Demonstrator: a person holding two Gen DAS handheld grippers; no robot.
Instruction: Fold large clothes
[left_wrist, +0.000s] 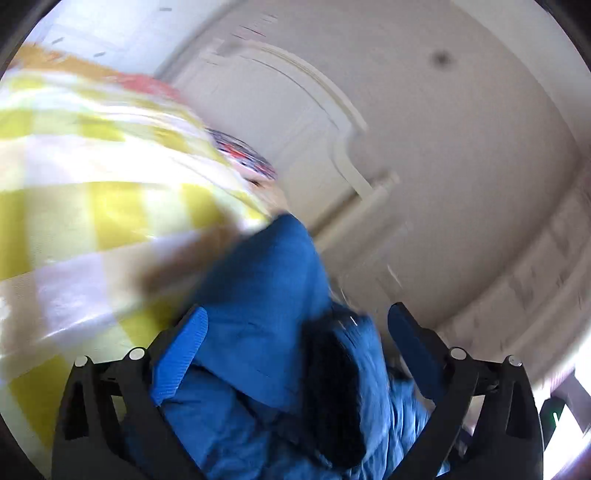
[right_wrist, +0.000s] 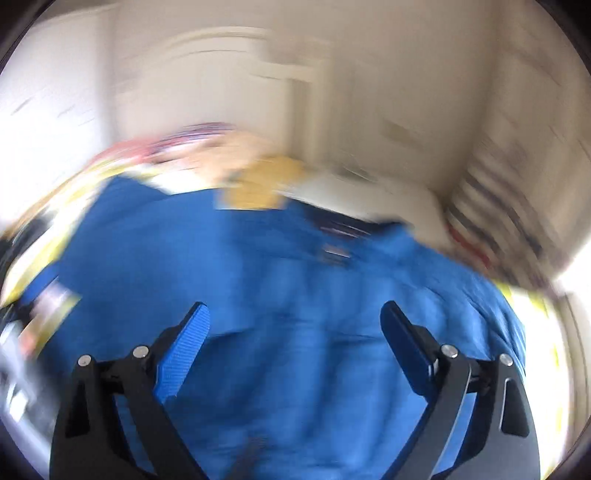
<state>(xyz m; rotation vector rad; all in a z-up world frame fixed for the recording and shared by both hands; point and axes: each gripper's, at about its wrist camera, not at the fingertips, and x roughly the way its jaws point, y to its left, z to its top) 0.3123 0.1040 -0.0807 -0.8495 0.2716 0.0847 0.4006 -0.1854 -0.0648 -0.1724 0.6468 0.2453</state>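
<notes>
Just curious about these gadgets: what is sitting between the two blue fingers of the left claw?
In the left wrist view, the blue garment lies between the open left claw's fingers, neither pad pressing it.

I count one blue garment (right_wrist: 280, 280) and one yellow-checked cloth (left_wrist: 92, 206). I see two grippers, left gripper (left_wrist: 297, 332) and right gripper (right_wrist: 295, 325).

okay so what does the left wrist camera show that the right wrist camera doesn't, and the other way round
Only the left wrist view shows the yellow and white checked cover filling its left side, and a bunched, raised fold of the blue garment with a dark lining between the left claw fingers.

Only the right wrist view shows the garment spread wide and flat under the right claw, with a striped fabric at the right.

Both show the blue garment, open claws and pale walls, heavily blurred.
</notes>
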